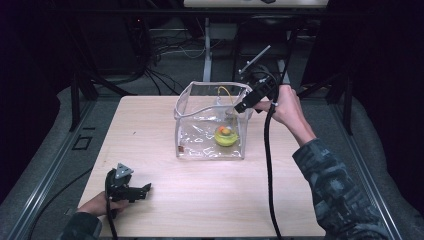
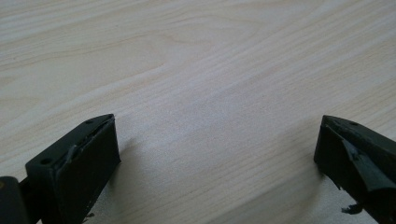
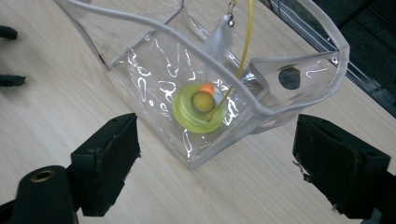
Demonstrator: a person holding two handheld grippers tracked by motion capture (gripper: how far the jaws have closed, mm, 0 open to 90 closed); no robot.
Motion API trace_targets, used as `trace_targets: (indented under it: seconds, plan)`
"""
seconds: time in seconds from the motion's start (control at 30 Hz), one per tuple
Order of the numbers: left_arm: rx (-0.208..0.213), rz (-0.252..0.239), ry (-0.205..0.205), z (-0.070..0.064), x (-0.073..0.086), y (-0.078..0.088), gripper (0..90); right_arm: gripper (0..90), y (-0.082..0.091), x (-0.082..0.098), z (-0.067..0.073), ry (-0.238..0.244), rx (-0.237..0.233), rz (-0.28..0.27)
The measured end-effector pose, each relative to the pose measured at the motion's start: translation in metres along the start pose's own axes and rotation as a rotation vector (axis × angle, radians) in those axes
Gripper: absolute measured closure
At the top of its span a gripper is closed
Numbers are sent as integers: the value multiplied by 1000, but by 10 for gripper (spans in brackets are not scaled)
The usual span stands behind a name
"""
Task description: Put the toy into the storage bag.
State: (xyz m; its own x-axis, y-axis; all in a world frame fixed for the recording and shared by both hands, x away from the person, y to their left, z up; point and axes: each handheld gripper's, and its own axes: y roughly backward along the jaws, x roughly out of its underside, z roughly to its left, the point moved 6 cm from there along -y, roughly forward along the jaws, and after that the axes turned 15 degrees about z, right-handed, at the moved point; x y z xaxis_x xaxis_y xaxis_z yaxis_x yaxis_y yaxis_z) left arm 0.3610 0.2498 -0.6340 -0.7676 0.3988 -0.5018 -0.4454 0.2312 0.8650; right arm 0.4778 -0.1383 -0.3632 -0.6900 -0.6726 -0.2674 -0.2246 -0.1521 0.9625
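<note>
A clear plastic bag (image 1: 200, 137) with white trim stands open in the middle of the wooden table (image 1: 210, 200). On its floor lies a round yellow-green toy (image 1: 225, 135) with an orange ball on it. A thin yellow wire (image 3: 246, 42) with a white feather (image 3: 215, 39) rises from the toy (image 3: 200, 108). My right gripper (image 1: 242, 106) hovers over the bag's far right corner, open, nothing between its jaws. In the right gripper view the bag's rim (image 3: 187, 44) lies below the right gripper (image 3: 217, 133). My left gripper (image 1: 147, 189) rests low at the table's near left, open (image 2: 217, 123) over bare wood.
The right gripper's black cable (image 1: 267, 165) trails across the table's right side. A dark round patch (image 3: 289, 78) sits on one bag wall. Metal frame legs and cables (image 1: 165, 50) stand on the floor beyond the far edge.
</note>
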Motion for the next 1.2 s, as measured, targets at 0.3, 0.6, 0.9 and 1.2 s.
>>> trace_targets:
  seconds: [0.3,0.6,0.9,1.2]
  plan:
    - [0,1,0,0,0,0,1,90,-2,22,15,39,9,-20]
    - [0,1,0,0,0,0,1,67,-28,54,14,26,-7,2]
    - [-4,-4,0,0,0,0,1,64,-59,78,20,22,-24,9]
    - [-4,-4,1,0,0,0,1,70,-94,106,21,21,-35,45]
